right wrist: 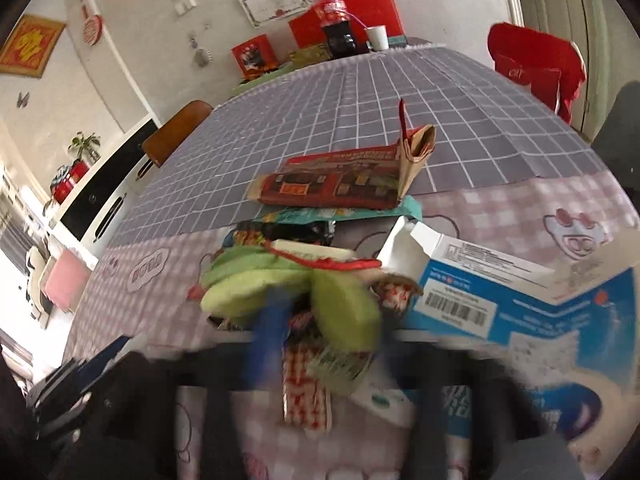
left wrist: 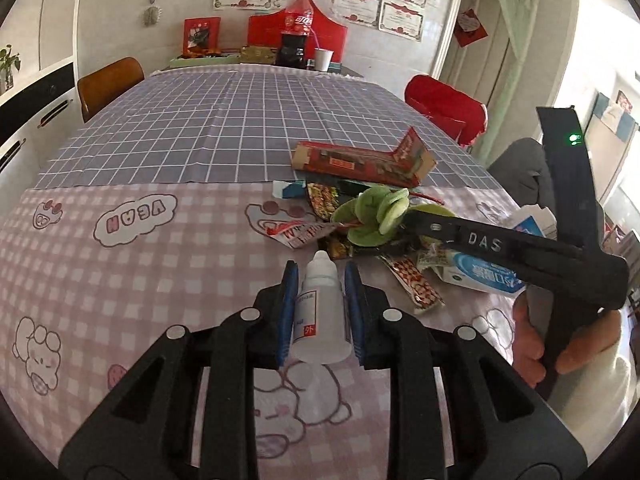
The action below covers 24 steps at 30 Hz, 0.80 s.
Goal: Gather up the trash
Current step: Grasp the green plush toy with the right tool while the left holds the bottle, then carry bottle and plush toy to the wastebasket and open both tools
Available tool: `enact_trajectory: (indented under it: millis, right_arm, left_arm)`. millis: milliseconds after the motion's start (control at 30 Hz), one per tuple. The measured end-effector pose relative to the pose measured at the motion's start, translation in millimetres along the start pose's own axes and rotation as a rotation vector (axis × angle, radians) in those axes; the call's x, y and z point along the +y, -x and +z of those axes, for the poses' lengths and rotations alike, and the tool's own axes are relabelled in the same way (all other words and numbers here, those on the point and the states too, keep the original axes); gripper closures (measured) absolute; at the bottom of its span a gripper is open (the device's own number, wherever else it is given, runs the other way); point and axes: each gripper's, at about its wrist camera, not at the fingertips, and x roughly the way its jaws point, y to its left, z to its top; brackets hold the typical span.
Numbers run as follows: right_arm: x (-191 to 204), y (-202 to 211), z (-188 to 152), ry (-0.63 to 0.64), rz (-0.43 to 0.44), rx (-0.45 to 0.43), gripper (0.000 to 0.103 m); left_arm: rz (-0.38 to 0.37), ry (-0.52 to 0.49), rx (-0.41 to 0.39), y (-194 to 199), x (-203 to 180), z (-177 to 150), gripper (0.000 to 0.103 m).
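Observation:
My left gripper is shut on a small white plastic dropper bottle, held just above the pink checked tablecloth. A heap of trash lies ahead: a red flattened carton, snack wrappers, green round pieces and a blue-and-white box. My right gripper reaches into the heap from the right. In the blurred right wrist view its blue fingers close around the green pieces and wrappers.
A cola bottle, a paper cup and red boxes stand at the table's far end. A brown chair is at the left, a red-covered chair at the right. The blue box lies close on the right.

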Motion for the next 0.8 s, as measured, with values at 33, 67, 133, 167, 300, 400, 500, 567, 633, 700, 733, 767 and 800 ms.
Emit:
enact_trajectory:
  millis: [33, 67, 133, 167, 300, 400, 500, 567, 633, 700, 733, 767, 800]
  right_arm:
    - [-2, 1, -1, -0.020, 0.015, -0.009, 0.098]
    - [-4, 6, -3, -0.029, 0.027, -0.034, 0.098]
    - [-3, 16, -6, -0.025, 0.005, -0.076, 0.098]
    - [-3, 24, -8, -0.024, -0.006, -0.099, 0.098]
    - [0, 68, -17, 0.007, -0.008, -0.204, 0.098]
    - [0, 99, -26, 0.027, -0.030, -0.270, 0.099]
    - [-4, 134, -37, 0.038, -0.049, -0.349, 0.099]
    - [-9, 156, -49, 0.048, -0.071, -0.397, 0.098]
    - [-14, 172, -56, 0.045, -0.090, -0.424, 0.099]
    - [-24, 190, -66, 0.023, -0.106, -0.447, 0.098]
    - [-29, 198, -71, 0.014, -0.109, -0.457, 0.098]
    - [-35, 208, -76, 0.007, -0.115, -0.468, 0.098]
    - [-39, 214, -80, 0.002, -0.123, -0.473, 0.099]
  left_arm:
    - [0.000, 0.003, 0.002, 0, 1, 0, 0.079]
    - [0.002, 0.004, 0.003, 0, 2, 0, 0.079]
    - [0.006, 0.000, 0.000, 2, 3, 0, 0.079]
    - [0.006, 0.000, -0.004, 3, 2, 0, 0.079]
    - [-0.009, 0.000, -0.017, 8, -4, 2, 0.079]
    - [-0.025, -0.028, -0.040, 17, -19, 4, 0.079]
    - [-0.052, -0.056, -0.064, 22, -36, 6, 0.079]
    - [-0.075, -0.081, -0.075, 25, -49, 7, 0.079]
    - [-0.106, -0.106, -0.088, 30, -65, 7, 0.079]
    - [-0.136, -0.130, -0.095, 33, -80, 6, 0.079]
    - [-0.148, -0.140, -0.099, 35, -87, 6, 0.079]
    - [-0.163, -0.157, -0.107, 37, -97, 5, 0.079]
    - [-0.175, -0.171, -0.114, 40, -106, 3, 0.079]
